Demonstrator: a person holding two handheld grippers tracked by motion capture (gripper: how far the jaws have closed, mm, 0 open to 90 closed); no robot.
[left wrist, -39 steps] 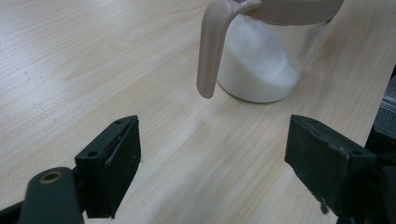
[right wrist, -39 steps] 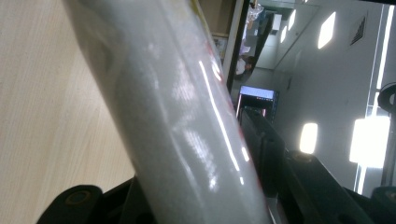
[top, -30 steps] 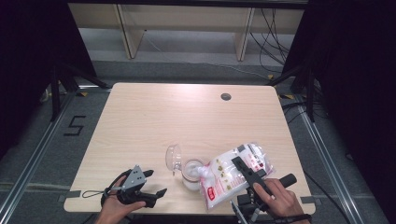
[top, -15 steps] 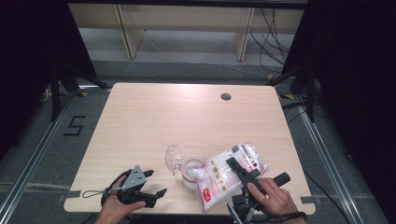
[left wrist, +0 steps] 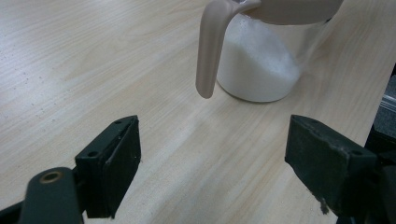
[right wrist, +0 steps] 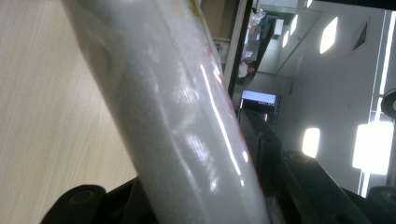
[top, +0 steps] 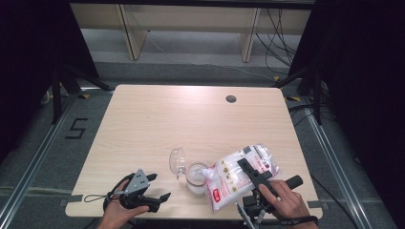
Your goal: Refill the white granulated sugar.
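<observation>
A clear glass jar (top: 195, 177) partly filled with white powder stands near the table's front edge, its hinged lid (top: 177, 160) swung open to the left. A plastic bag (top: 239, 174) of white powder with red print lies tilted, its corner over the jar's mouth. My right gripper (top: 247, 172) is shut on the bag, and in the right gripper view the bag (right wrist: 177, 121) runs between the black jaws of the right gripper (right wrist: 196, 182). My left gripper (top: 160, 187) rests open on the table left of the jar. In the left gripper view the left gripper (left wrist: 212, 140) faces the jar (left wrist: 261, 65) and its beige lid clasp (left wrist: 209, 51).
The light wooden table (top: 191, 114) has a round cable hole (top: 231, 99) at the back right. Behind the table stands a low shelf frame (top: 191, 19), with cables (top: 279, 28) on the floor. Black curtains flank both sides.
The bag and the right gripper have shifted slightly to the left over the jar. The left gripper has stayed where it was.
</observation>
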